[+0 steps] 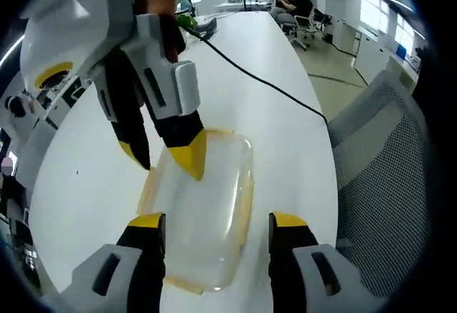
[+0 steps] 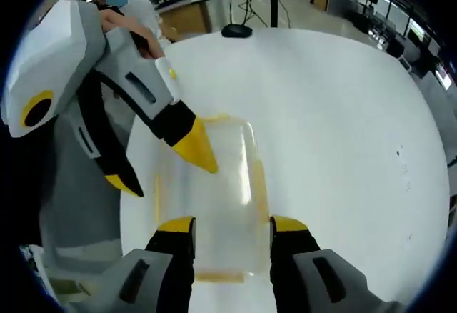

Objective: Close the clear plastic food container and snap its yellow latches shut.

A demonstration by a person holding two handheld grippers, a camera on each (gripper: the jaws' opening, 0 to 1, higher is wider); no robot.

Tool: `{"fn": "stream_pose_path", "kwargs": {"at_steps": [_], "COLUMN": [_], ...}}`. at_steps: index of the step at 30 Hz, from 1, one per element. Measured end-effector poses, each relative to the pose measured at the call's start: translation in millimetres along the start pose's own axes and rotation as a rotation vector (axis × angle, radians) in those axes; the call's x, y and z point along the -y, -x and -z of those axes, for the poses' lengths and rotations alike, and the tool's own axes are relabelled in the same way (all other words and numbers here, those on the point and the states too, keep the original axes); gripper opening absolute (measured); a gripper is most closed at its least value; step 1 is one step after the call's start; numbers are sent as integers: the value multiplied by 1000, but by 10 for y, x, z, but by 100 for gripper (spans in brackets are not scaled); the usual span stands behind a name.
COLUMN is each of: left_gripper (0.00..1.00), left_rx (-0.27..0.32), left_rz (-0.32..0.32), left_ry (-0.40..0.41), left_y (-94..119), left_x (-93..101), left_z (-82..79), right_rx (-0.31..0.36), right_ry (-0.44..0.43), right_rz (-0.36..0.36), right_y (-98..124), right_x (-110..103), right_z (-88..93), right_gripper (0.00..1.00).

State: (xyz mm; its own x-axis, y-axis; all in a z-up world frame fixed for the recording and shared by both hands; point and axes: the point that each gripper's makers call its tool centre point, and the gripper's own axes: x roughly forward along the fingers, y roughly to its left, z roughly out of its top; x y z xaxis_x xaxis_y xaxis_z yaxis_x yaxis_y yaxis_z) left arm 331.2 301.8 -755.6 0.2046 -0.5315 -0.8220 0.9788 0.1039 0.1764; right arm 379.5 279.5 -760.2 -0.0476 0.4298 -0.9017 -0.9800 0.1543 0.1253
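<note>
The clear plastic food container (image 1: 214, 209) (image 2: 223, 184) lies flat on the white table (image 1: 285, 148) (image 2: 343, 127), with yellow latches along its edges. Whether the latches are snapped shut is unclear. My left gripper (image 1: 216, 221) (image 2: 163, 169) is open over the container's near end, one jaw at each side. Facing it, my right gripper (image 1: 164, 157) (image 2: 243, 225) is open at the opposite end. In each view the other gripper's yellow fingertip (image 1: 191, 157) (image 2: 200, 152) hangs over the lid near its rim, while its second finger sits off the container's side. Neither gripper holds anything.
A black cable (image 1: 264, 84) runs across the table beyond the container. A grey mesh chair (image 1: 385, 170) stands by the table's right edge. People sit at the far end (image 1: 289, 2). A black round stand base (image 2: 235, 31) sits on the table's far side.
</note>
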Motion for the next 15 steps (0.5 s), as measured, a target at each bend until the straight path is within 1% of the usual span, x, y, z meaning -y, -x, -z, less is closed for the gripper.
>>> {"fn": "stream_pose_path", "kwargs": {"at_steps": [5, 7, 9, 11, 13, 15], "left_gripper": [59, 60, 60, 60, 64, 69], "left_rx": [-9, -12, -8, -10, -21, -24], "left_rz": [18, 36, 35, 38, 49, 49], "left_ry": [15, 30, 33, 35, 41, 48], "left_y": [19, 28, 43, 45, 45, 41], "left_x": [-49, -60, -99, -118, -112, -112], "left_z": [23, 16, -8, -6, 19, 32], "right_rx": [18, 22, 24, 25, 27, 27], "right_ry": [0, 4, 3, -4, -3, 14], "right_rz": [10, 20, 31, 28, 26, 26], "right_y": [37, 45, 42, 41, 36, 28], "right_x": [-33, -35, -31, -53, -81, -127], "right_z": [1, 12, 28, 47, 57, 66], "right_gripper": [44, 47, 52, 53, 54, 58]}}
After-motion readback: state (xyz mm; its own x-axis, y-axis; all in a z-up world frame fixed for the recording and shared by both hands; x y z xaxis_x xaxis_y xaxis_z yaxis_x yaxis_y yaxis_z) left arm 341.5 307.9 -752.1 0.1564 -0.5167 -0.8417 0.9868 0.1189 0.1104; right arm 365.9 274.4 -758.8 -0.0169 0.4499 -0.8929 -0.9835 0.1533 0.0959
